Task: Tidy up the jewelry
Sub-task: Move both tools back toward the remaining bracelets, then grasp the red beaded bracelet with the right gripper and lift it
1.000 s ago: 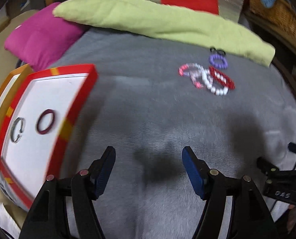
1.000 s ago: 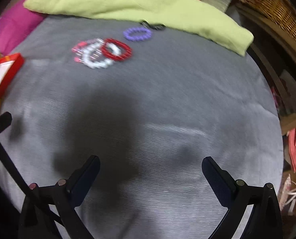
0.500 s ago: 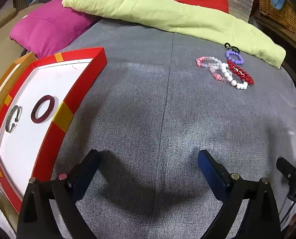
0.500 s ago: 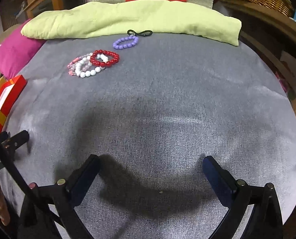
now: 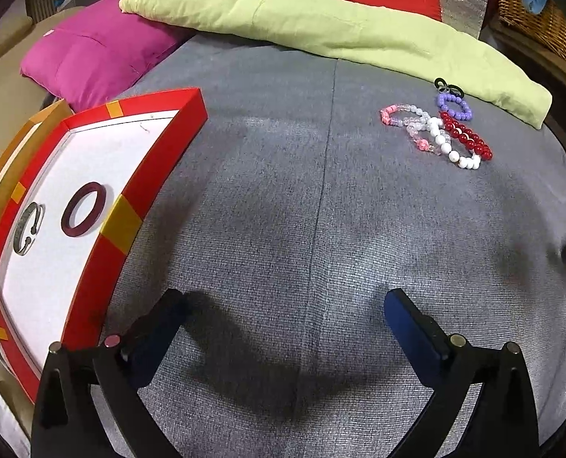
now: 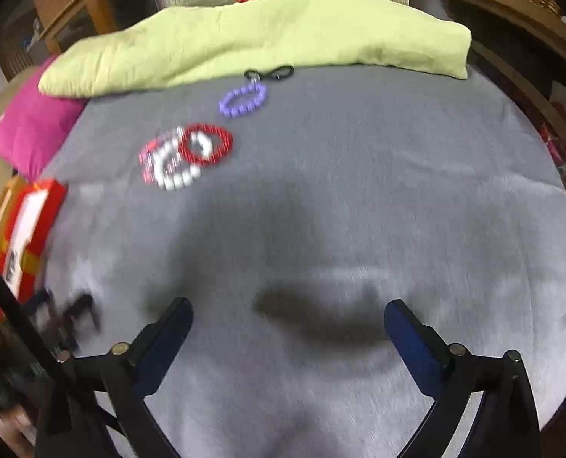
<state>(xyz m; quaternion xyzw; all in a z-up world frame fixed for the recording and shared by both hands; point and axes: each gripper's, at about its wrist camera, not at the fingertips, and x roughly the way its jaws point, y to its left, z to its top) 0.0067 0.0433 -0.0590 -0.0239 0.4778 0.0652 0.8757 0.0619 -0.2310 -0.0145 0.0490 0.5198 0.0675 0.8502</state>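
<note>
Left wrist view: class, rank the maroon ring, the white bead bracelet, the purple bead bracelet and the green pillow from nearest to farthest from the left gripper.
1. Maroon ring, in the red tray at left.
2. White bead bracelet, right, on the grey cloth.
3. Purple bead bracelet, just beyond it.
4. Green pillow, across the back.

All measured from the left gripper.

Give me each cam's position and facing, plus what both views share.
Left wrist: sits on the left claw, angled down along its open fingers at the grey cushion, red tray on its left.
Right wrist: sits on the right claw, jaws closing on nothing, angled down toward the bead bracelets; blurred.
Shared: bracelets, purple bracelet, green pillow, pink pillow, tray.
</note>
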